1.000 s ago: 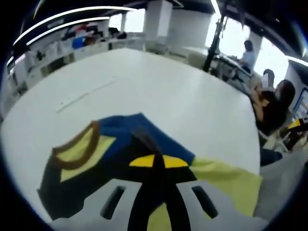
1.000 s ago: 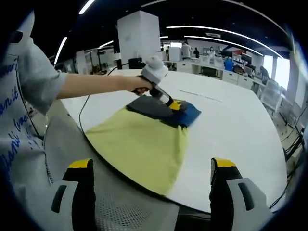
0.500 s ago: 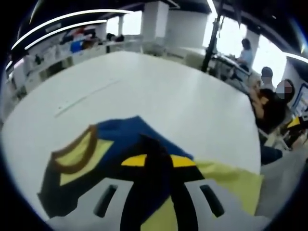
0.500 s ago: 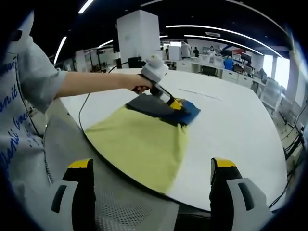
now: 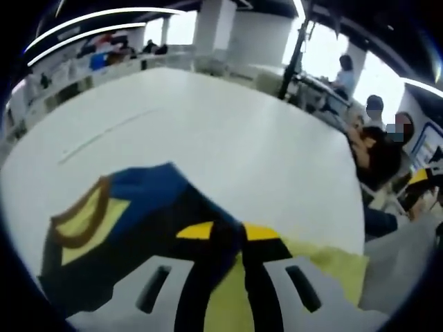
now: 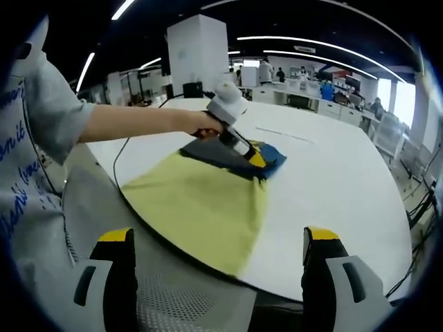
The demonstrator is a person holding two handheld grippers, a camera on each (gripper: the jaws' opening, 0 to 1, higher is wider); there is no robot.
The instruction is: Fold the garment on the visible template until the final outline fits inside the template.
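- Left gripper (image 5: 220,232) is down on the shirt (image 6: 201,204), jaws pinched together on a dark fold of it near the collar end; seen from the right gripper view it sits at (image 6: 255,158), a bare arm reaching out to it.
- Right gripper (image 6: 218,266) hangs back off the table edge, jaws wide apart, nothing between them.
- The shirt lies on the white table (image 6: 332,180), close to the near rim, the yellow body spread flat and its low corner reaching the edge.
- The blue-and-dark part is bunched at the far end; a brown-trimmed yellow neck band (image 5: 79,218) shows there in the left gripper view.
- Long axis, as I read it: from the yellow hem by the table edge up to the blue collar end, running away from the person.
- No template outline I can make out under the cloth.
- Handling guess: light, limp knit — it will drape and drag, not hold a crease, and may slide on the smooth top.
- Best holds look like corners and seams: the hem corner for the free gripper, the shoulder where the left one already bites.
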